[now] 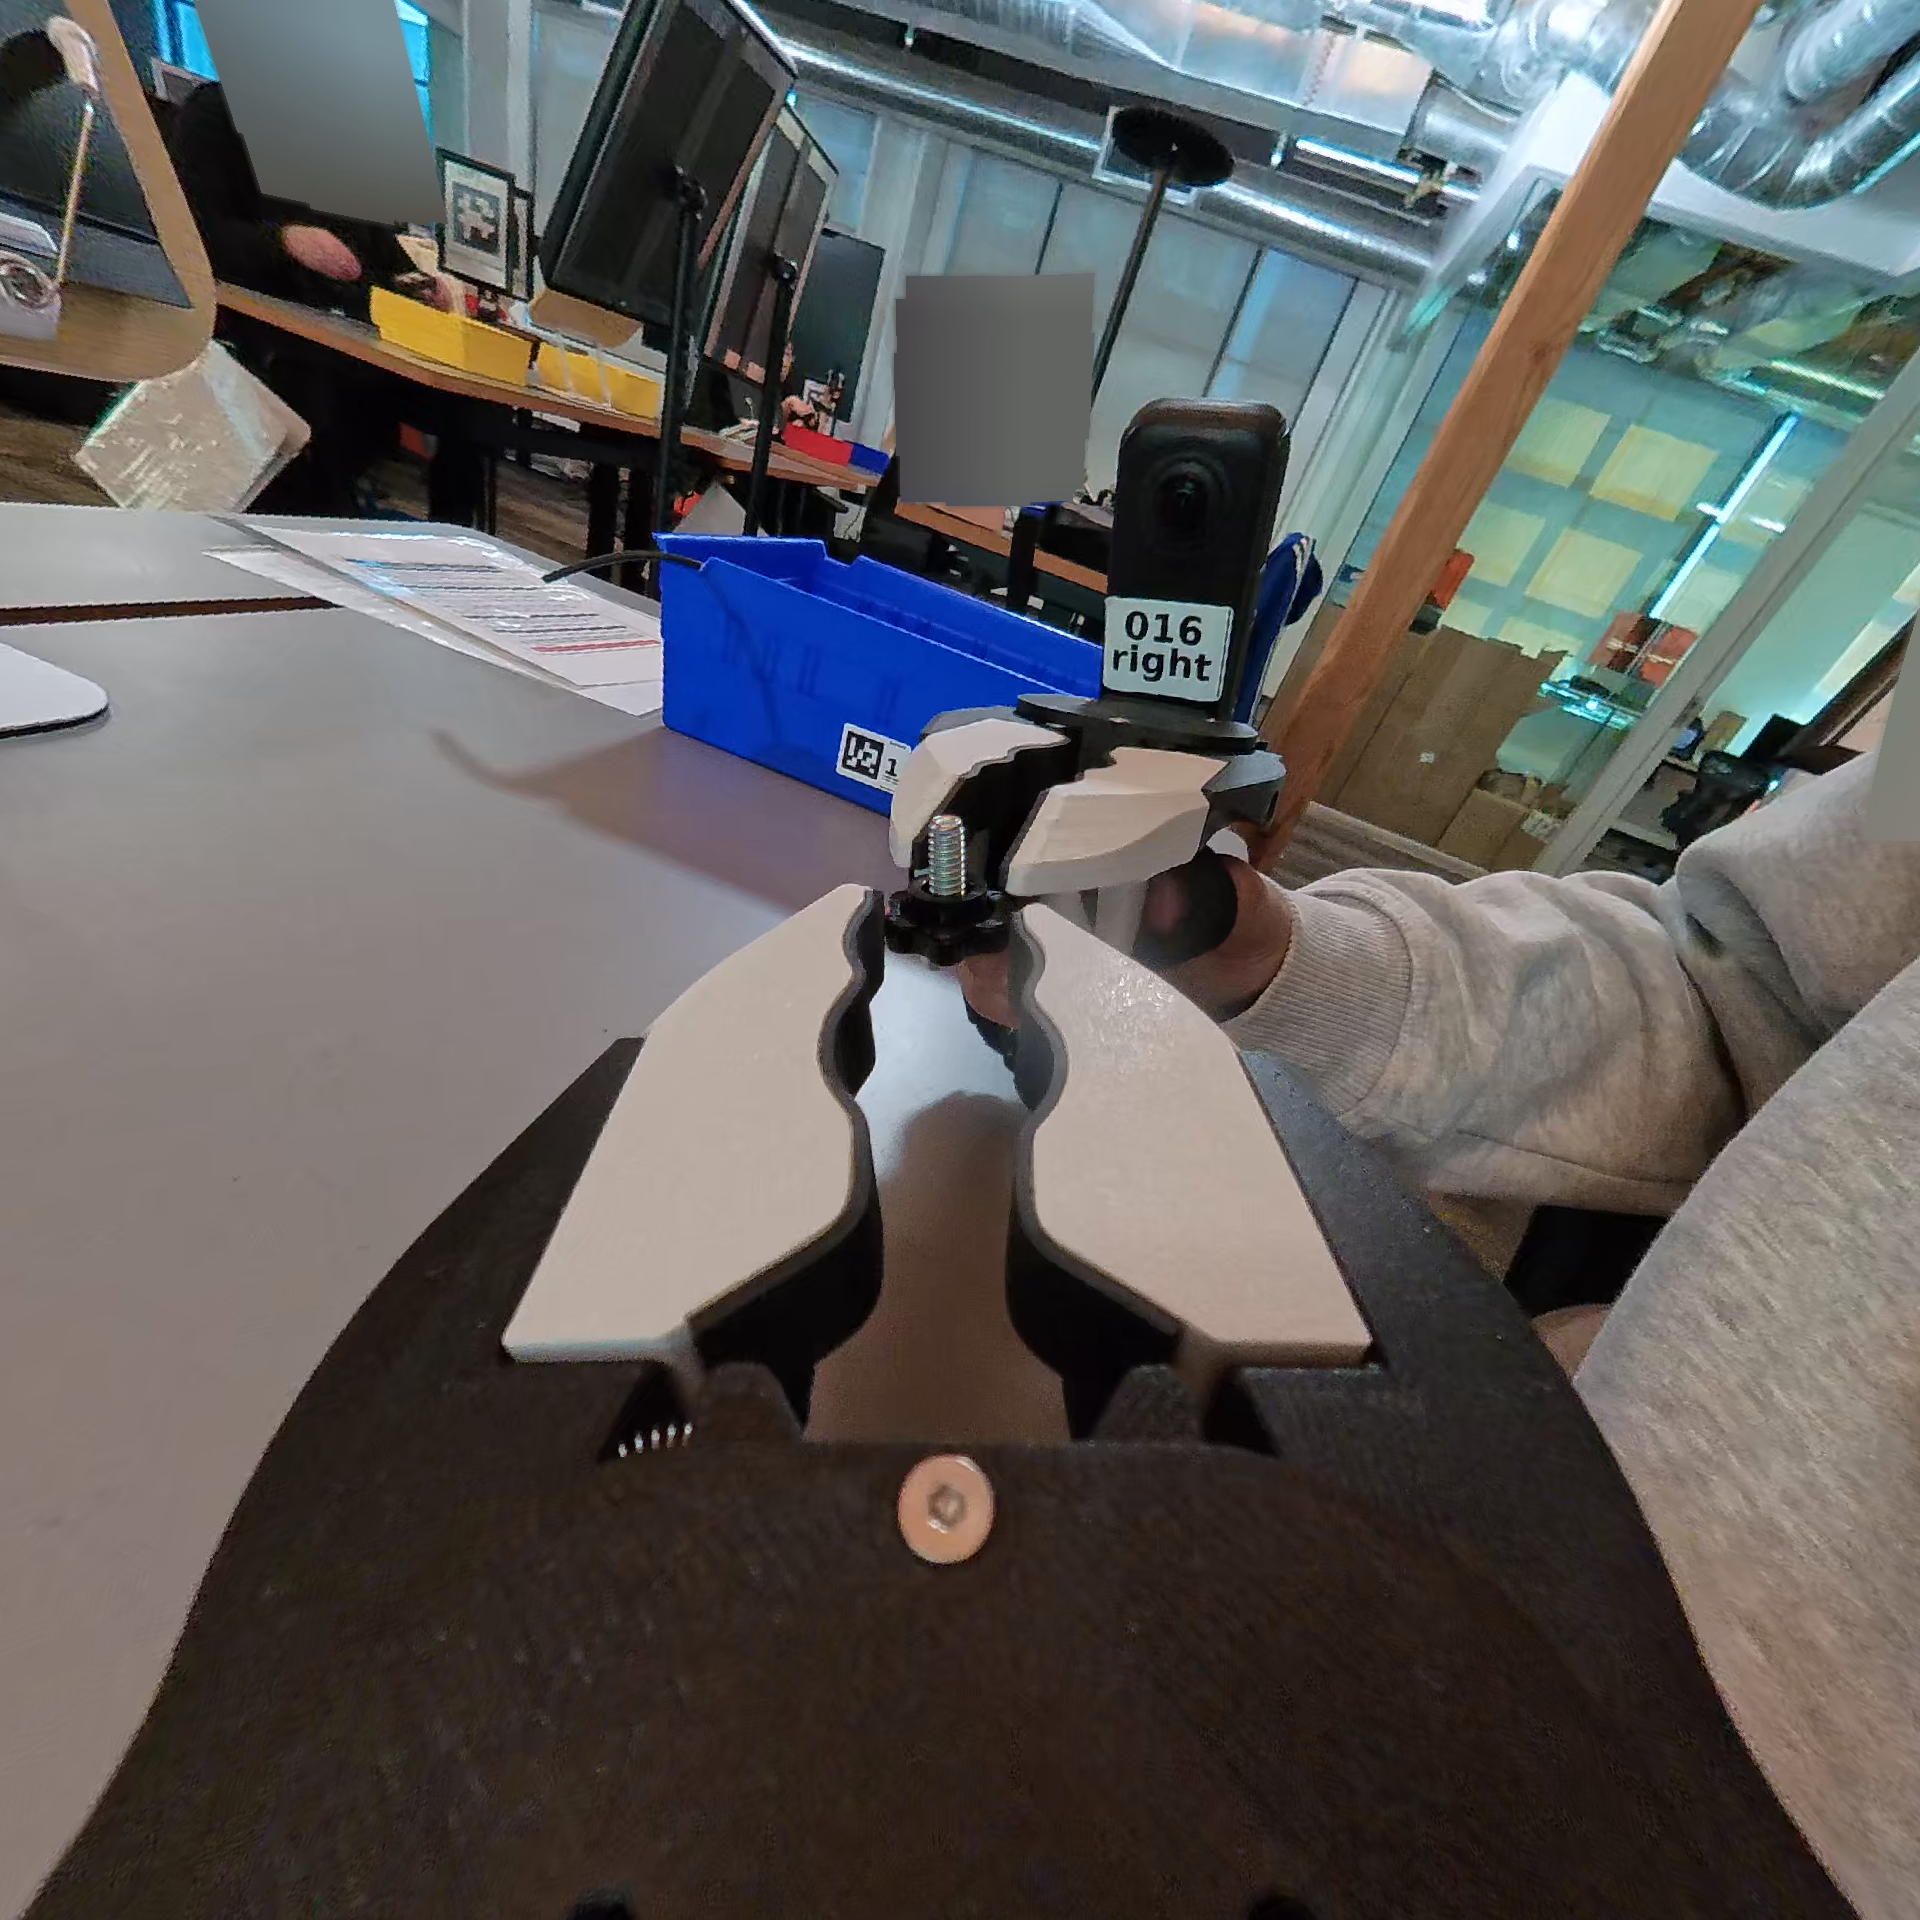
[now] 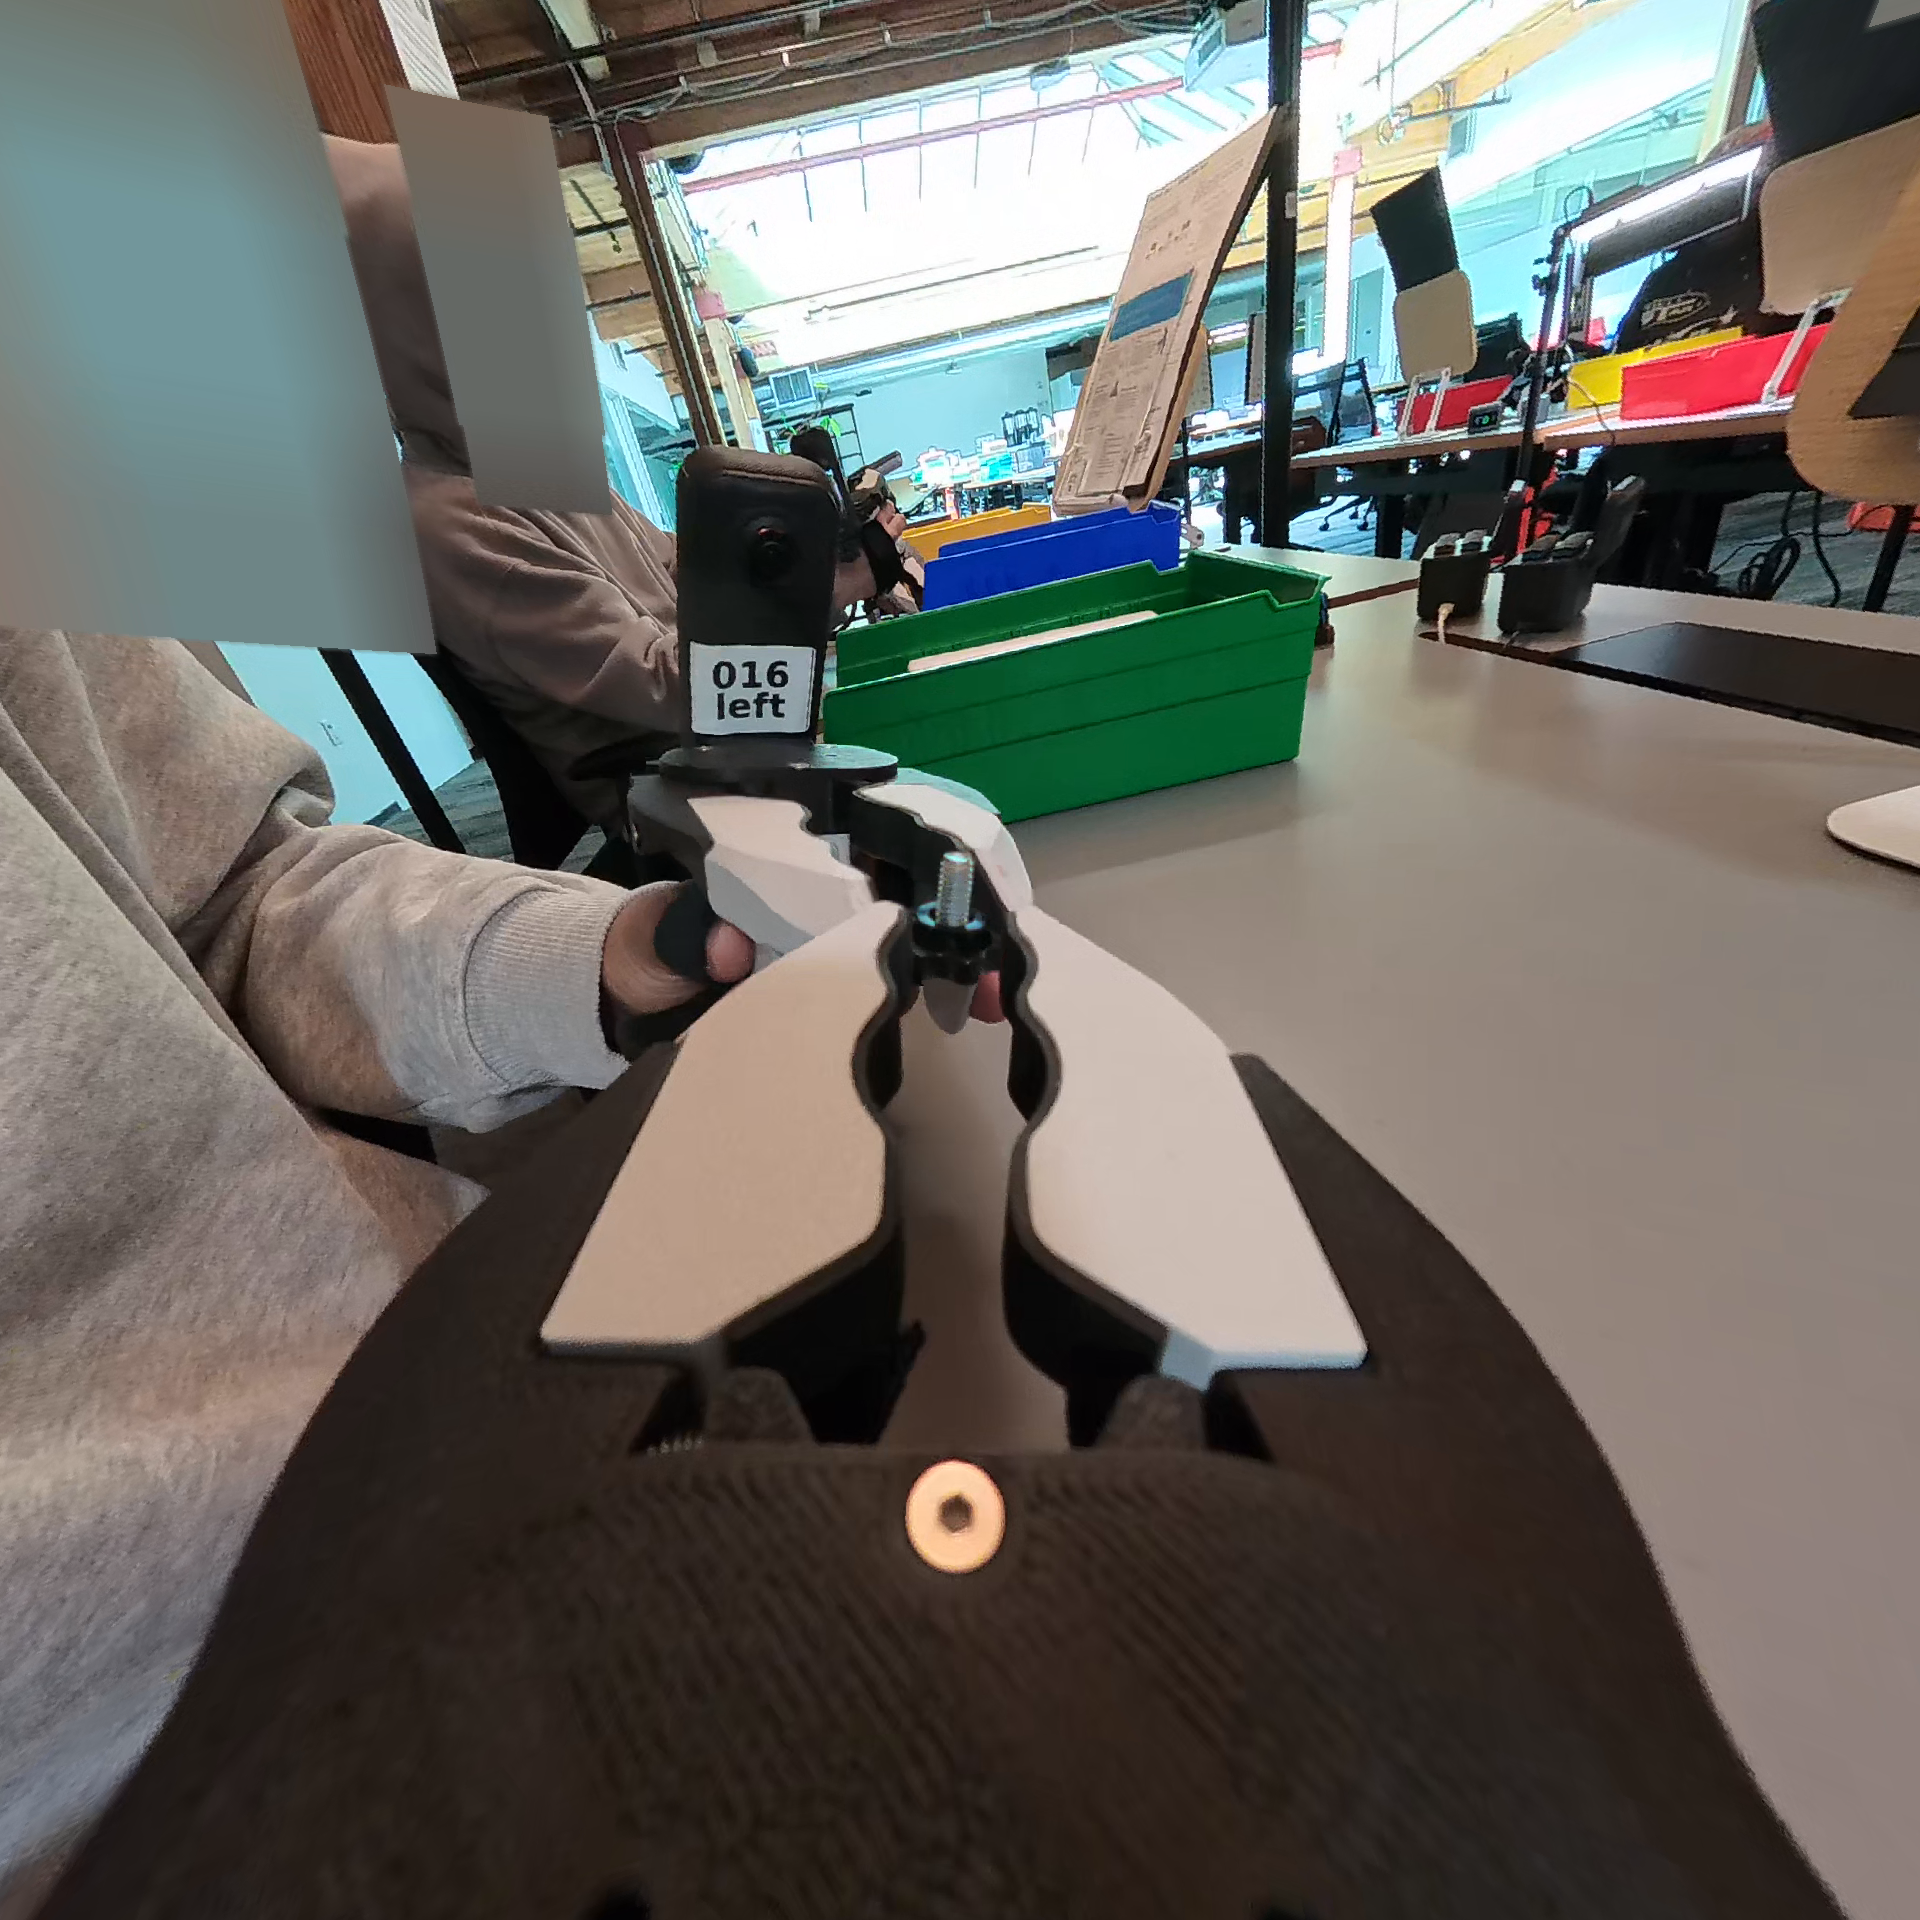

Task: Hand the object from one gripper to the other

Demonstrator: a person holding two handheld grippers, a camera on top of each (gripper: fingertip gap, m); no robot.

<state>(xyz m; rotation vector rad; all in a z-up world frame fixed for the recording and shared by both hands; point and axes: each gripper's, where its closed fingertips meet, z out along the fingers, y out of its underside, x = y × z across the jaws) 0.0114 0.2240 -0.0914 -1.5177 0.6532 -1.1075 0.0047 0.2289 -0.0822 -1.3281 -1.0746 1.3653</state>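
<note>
While the handover is at its meeting point, item: one star-knob screw point(image 1: 943, 906), black lobed knob below, bright threaded stud pointing up, held in the air above the grey table point(image 1: 312, 883).

Left tongs point(image 1: 943, 920): tips drawn in on either side of the knob, which fills the gap between them; judged clamped on it. Gripping the knob low leaves the stud free.

Right tongs point(image 2: 958, 935): approach the screw from the opposite side, tips narrowed around the same knob. Whether they press it or merely bracket it cannot be told.

Judgement: the two tongs meet head-on so one can take hold before the other lets go. Which one bears the load is uncertain.

Risk: a small, lobed knob shared by four tips may twist or drop if release comes early.

Surroundings: blue bin point(image 1: 769, 665) beyond the screw in the left wrist view; green bin point(image 2: 1060, 717) beyond the screw in the right wrist view.
</note>
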